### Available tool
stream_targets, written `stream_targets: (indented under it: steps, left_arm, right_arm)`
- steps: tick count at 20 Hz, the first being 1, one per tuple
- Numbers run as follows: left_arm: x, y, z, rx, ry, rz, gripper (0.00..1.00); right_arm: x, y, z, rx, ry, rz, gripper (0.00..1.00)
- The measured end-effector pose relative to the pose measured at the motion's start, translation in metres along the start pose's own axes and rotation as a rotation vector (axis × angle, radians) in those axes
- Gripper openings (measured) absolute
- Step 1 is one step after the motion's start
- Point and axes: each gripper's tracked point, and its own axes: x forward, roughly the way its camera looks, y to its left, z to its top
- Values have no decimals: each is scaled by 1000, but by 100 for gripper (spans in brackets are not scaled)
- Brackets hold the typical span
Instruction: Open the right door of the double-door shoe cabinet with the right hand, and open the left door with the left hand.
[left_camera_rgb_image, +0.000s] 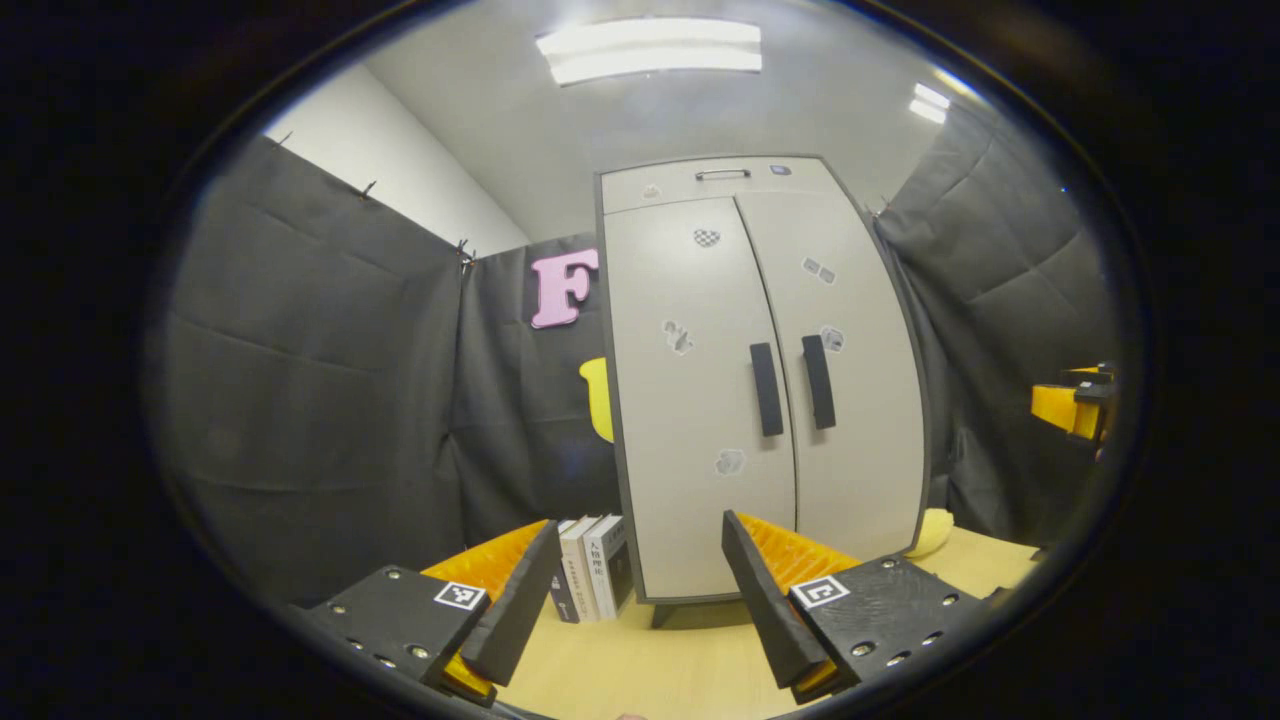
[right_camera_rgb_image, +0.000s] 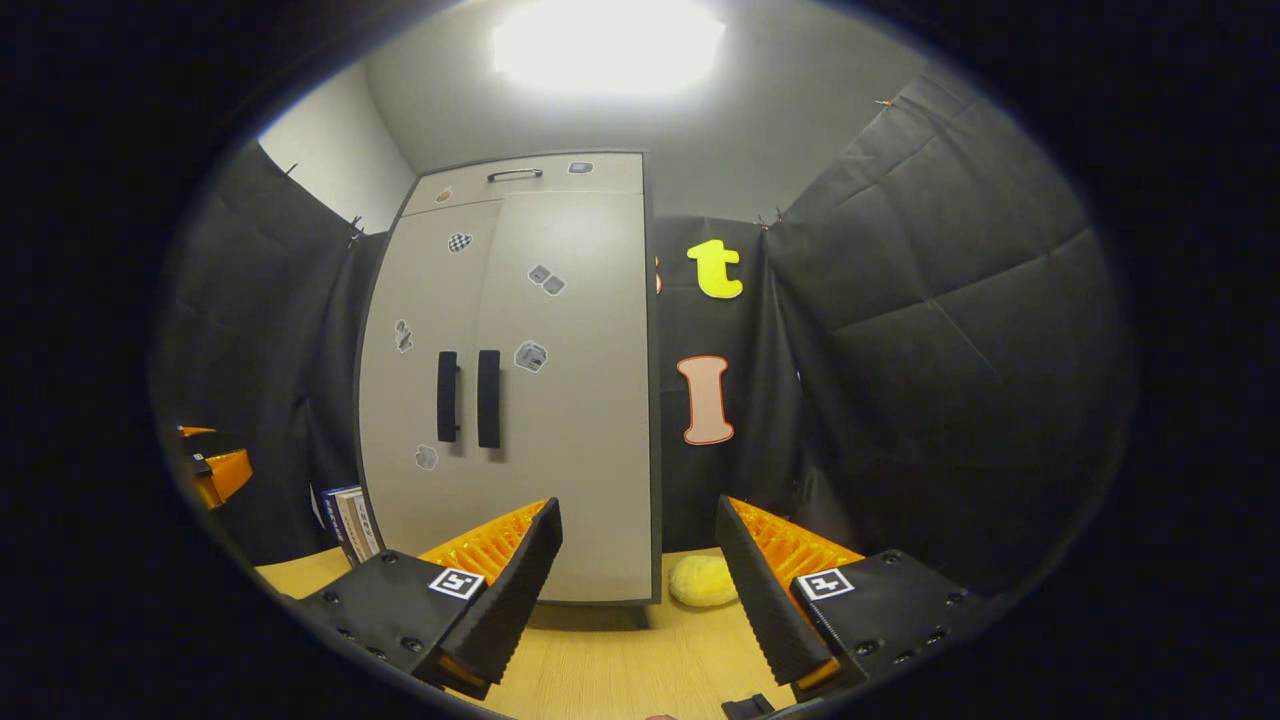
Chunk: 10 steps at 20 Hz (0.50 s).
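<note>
Two doors, both sitting flush and closed on the shoe cabinet (left_camera_rgb_image: 760, 380), which is standing upright on the wooden table (left_camera_rgb_image: 640, 660) against the booth wall. Nothing is being touched; this is looking like the approach step before any pull. The left gripper (left_camera_rgb_image: 640, 585) is hovering well back from the cabinet with its jaws spread wide and empty, pointing roughly at the lower part of the left door (left_camera_rgb_image: 690, 400). The right gripper (right_camera_rgb_image: 640, 575) is likewise hanging back, jaws released and holding nothing, aimed nearer the cabinet's right edge than at the right door (right_camera_rgb_image: 570, 380). The two dark vertical handles are sitting side by side at the centre seam, the left handle (left_camera_rgb_image: 767, 389) and the right handle (right_camera_rgb_image: 488, 398), both about mid-height. A few books (left_camera_rgb_image: 590, 580) are standing just beside the cabinet's left foot, and a yellow sponge-like lump (right_camera_rgb_image: 703, 581) is lying near its right foot. Next move, as I judge it: the right gripper needs lifting and steering left toward its handle, jaws straddling the bar, then closing and pulling outward on an arc.
</note>
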Motion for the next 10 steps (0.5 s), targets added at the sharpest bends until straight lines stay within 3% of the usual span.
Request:
stream_targets:
  steps: [10]
  left_arm:
    - [-8,-14,-2,9,13,14,94]
  right_arm:
    - [1,4,11,0,-16,51,97]
